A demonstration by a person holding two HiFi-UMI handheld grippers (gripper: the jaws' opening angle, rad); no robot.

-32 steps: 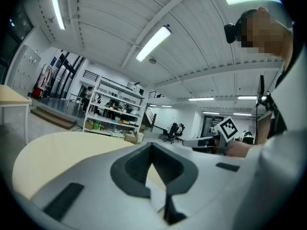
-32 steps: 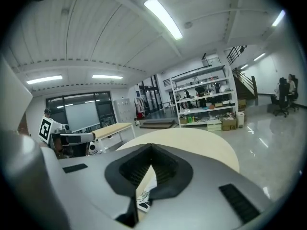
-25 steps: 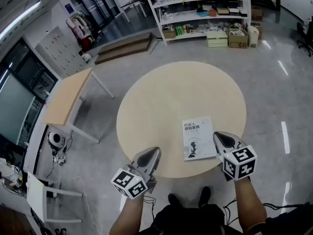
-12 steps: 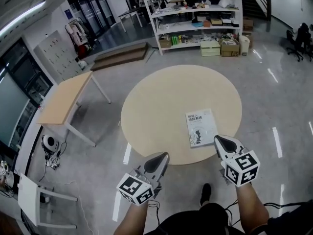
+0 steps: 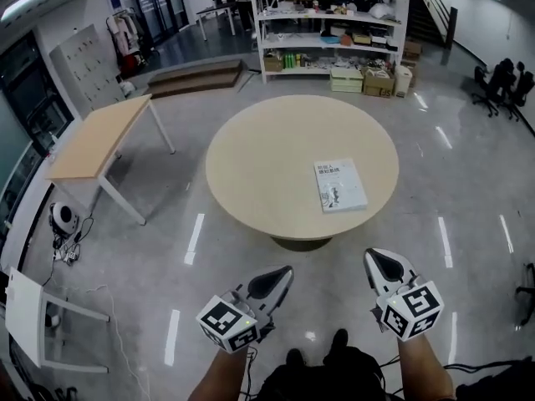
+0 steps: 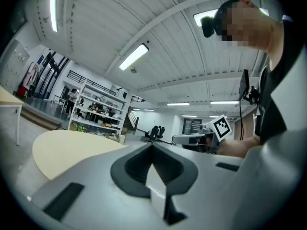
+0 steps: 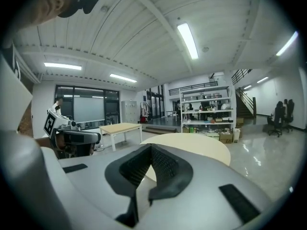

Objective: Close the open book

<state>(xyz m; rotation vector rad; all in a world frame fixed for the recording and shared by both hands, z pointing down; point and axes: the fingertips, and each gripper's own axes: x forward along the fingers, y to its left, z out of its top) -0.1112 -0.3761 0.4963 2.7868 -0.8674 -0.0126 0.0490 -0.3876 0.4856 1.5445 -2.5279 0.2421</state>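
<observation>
- Book (image 5: 339, 185) lies shut, cover up, on the round desk (image 5: 259, 165) (job looks done).
- Left tongs (image 5: 282, 274) and right tongs (image 5: 374, 259): closed, empty, well clear; best leave it alone.

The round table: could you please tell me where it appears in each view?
Head view: round table upper centre.
Left gripper view: round table lower left, past the jaws.
Right gripper view: round table centre, just above the jaws.
Shared landmark: white shelving unit beyond it.
</observation>
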